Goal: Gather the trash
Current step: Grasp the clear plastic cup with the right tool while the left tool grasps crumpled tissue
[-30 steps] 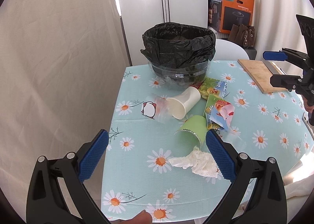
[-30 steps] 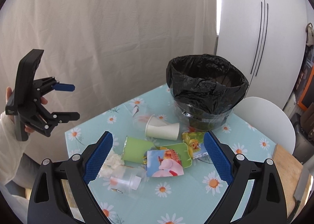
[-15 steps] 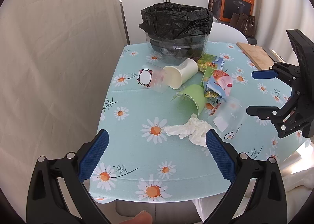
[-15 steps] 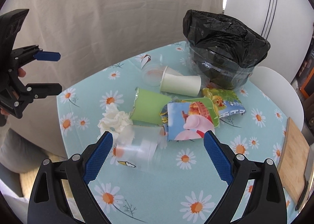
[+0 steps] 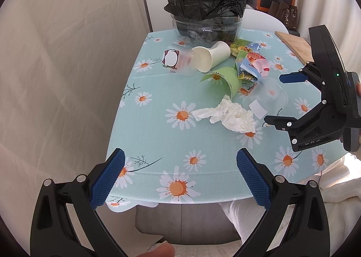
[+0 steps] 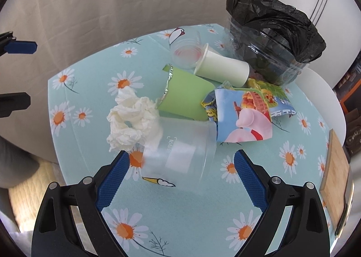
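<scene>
On the tabletop point(image 5: 158, 135) with its daisy cloth I count the trash so: two clear cups, one white cup, one green cup, one tissue, and some snack wrappers. The first clear cup point(image 6: 180, 151) lies on its side just in front of the right tool point(image 6: 180, 173); it touches the tissue point(image 6: 130, 119), and through its wall the tissue and the cloth look blurred. The second clear cup point(image 6: 186, 55) lies farther away, against the mouth of the white cup point(image 6: 222, 69). The green cup point(image 6: 186, 97) lies on its side between the tissue and the wrappers point(image 6: 246, 115). The wrappers overlap one another, so I cannot tell if there are two or three.

There is one bin point(image 6: 275, 38) with a black bag, standing at the far side of the tabletop, beside the white cup. What is inside the bin is hard to make out. One wooden board point(image 6: 336, 175) lies at the right edge, and it is partly cut off by the border of the right view.

Both tools have their fingers wide apart and hold nothing. The left tool point(image 5: 180, 178) hangs over the near edge of the tabletop, well apart from the trash. In the right view only two finger ends of the left tool show at the left border. In the left view the right tool point(image 5: 279, 99) is near the first clear cup, and a hand behind it is mostly hidden.
</scene>
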The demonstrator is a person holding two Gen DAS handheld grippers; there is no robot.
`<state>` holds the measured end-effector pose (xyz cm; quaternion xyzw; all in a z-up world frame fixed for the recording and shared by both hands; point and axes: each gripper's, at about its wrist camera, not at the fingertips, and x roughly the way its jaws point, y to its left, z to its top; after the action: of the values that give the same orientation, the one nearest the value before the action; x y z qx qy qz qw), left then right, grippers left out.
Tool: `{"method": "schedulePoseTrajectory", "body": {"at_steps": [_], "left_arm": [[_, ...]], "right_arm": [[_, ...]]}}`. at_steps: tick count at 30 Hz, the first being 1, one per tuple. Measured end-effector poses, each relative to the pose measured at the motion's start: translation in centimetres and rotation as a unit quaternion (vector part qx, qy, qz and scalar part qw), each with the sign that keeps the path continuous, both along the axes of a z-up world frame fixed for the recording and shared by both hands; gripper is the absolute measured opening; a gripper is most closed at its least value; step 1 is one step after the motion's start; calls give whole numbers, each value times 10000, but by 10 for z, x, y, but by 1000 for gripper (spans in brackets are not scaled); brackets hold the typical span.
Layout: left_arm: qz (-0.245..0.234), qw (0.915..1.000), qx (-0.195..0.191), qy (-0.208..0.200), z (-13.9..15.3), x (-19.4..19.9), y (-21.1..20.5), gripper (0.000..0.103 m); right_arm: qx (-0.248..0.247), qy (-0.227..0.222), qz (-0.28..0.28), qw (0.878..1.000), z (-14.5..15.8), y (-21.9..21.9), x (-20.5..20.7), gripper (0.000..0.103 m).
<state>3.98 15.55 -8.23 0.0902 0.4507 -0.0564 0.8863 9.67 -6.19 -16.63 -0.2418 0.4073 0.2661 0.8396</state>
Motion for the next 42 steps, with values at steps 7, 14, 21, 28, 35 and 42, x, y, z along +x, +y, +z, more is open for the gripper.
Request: {"method": "schedulePoseTrajectory", "body": {"at_steps": [7, 14, 21, 28, 35, 42], "left_arm": [[-54, 9998, -129, 135, -9, 3, -4, 97], [-372, 9987, -206, 271, -21, 22, -27, 97], [-661, 9967, -237, 414, -34, 47, -48, 97], [-829, 9944, -469, 458, -40, 71, -66, 97], [-924, 9930, -489, 553, -48, 90, -77, 97], [-912, 9921, -235, 824, -64, 105, -85, 97]], "right_arm": [[215, 410, 68, 9989, 1, -13, 4, 51], [597, 401, 2, 9974, 26, -36, 0, 51], [981, 419, -168, 9942, 45, -59, 0, 51], [1081, 378, -336, 9929, 57, -81, -1, 51], [1175, 278, -590, 9909, 67, -108, 0, 51], [1289, 400, -776, 9878, 60, -130, 4, 51]]}}
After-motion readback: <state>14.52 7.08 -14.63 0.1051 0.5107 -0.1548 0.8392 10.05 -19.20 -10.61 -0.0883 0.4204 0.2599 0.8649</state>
